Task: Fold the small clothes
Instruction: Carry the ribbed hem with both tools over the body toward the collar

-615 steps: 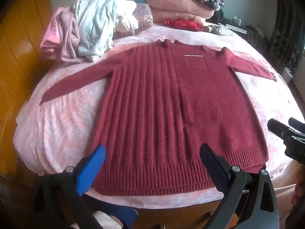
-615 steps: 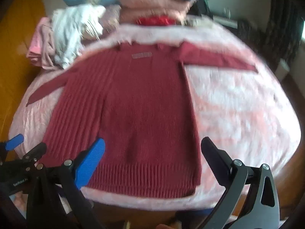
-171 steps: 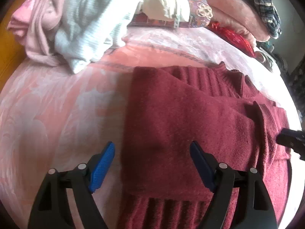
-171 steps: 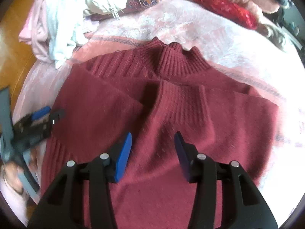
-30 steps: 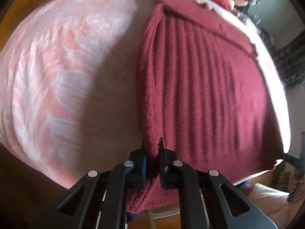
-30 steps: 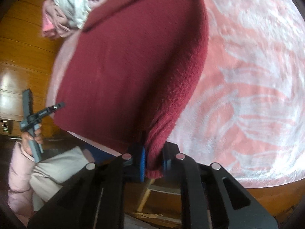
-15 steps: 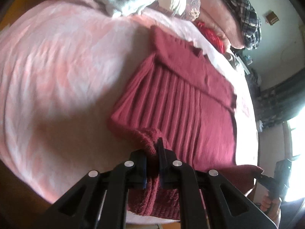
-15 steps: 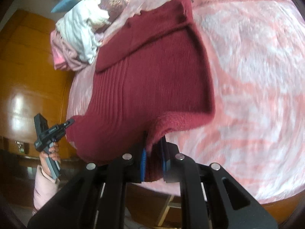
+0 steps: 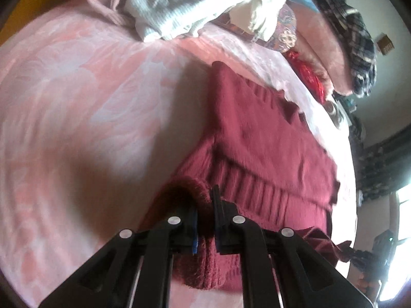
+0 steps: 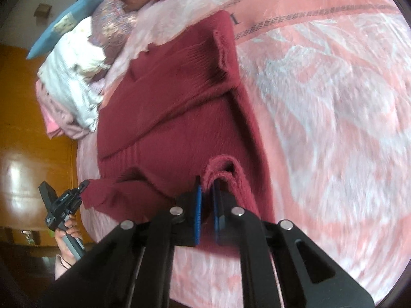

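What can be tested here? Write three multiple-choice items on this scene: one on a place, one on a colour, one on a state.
1. Where does the heap of pale clothes lie?
A. On the bedspread beyond the sweater's collar end
B. On the floor
C. On top of the sweater

2. What colour is the sweater?
A. Navy
B. Dark red
C. Green

3. How does the left hand-held gripper stand?
A. Wide open above the bed
B. Shut on nothing
C. Shut on the sweater's hem

Key: 1 A, the heap sits on the pink bedspread past the collar. 2 B, the knit is dark red in both views. 3 C, the hem is pinched between its pads; the right hand-held gripper grips the hem likewise.
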`<state>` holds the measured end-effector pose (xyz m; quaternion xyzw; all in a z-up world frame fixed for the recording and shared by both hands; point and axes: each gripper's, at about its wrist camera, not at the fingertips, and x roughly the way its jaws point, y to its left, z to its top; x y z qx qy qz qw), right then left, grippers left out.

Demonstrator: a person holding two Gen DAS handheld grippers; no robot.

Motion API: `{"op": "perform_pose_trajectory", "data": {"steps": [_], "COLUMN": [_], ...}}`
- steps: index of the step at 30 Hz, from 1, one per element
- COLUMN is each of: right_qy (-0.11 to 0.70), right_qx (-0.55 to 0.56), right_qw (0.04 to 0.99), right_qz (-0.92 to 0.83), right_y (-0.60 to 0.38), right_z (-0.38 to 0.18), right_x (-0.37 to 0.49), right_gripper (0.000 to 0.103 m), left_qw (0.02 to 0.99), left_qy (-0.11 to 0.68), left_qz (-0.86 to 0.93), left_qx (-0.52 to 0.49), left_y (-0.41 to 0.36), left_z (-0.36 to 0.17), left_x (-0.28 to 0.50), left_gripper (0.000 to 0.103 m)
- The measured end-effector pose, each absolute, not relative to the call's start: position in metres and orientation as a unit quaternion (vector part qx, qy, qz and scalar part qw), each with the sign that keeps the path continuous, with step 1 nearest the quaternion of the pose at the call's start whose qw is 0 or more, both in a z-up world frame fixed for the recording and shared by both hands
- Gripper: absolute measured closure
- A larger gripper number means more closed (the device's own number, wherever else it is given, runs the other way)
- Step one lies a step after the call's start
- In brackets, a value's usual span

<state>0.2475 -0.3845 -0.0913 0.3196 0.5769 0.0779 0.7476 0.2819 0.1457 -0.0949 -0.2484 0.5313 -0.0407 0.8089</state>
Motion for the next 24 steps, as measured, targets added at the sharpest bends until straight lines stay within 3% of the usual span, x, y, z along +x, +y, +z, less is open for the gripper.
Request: {"op": "perform_pose_trajectory", "data": {"steps": [4,8,13,15,17,22,24], "right_qy": [0.58,0.547,0.542,0.542,0.547,0.57,0.587], "right_qx": [0.314,0.313,0.289,0.269,0.224,0.185,0.169], "right_qw": [0.748,0.775,0.784,0.787,0.794,0.784,0.776], "right_qz": [0.079,0.056,0.089,0.121,0.142,0.163,0.158], "right_y": [-0.393,-0.417,-0.425,-0.419,-0.407,-0.38,-0.37], "right_z": [-0.105,-0.097,-0.087,-0.081,-0.076,-0.088,-0.096], "right_x": [0.276,0.286,0.281,0.277,0.275,0.28,0.284], "right_gripper": [0.092,0.066,0.061,0.046,0.037,0.035,0.035], "left_qw": [0.803,0.772,0.762,0.786,0.809,0.84,0.843], "left_qy": [0.546,0.566,0.557,0.54,0.523,0.513,0.516], "left_qz": [-0.037,-0.057,-0.061,-0.039,-0.034,-0.066,-0.079], "left_qx": [-0.235,-0.283,-0.324,-0.3,-0.268,-0.165,-0.128], "left_y": [0.143,0.161,0.186,0.193,0.195,0.171,0.155], "left_z": [-0.117,-0.127,-0.12,-0.108,-0.098,-0.089,-0.092], "left_x": [0.304,0.318,0.316,0.313,0.313,0.319,0.321], "left_gripper": [0.094,0.091,0.083,0.065,0.059,0.045,0.035]}}
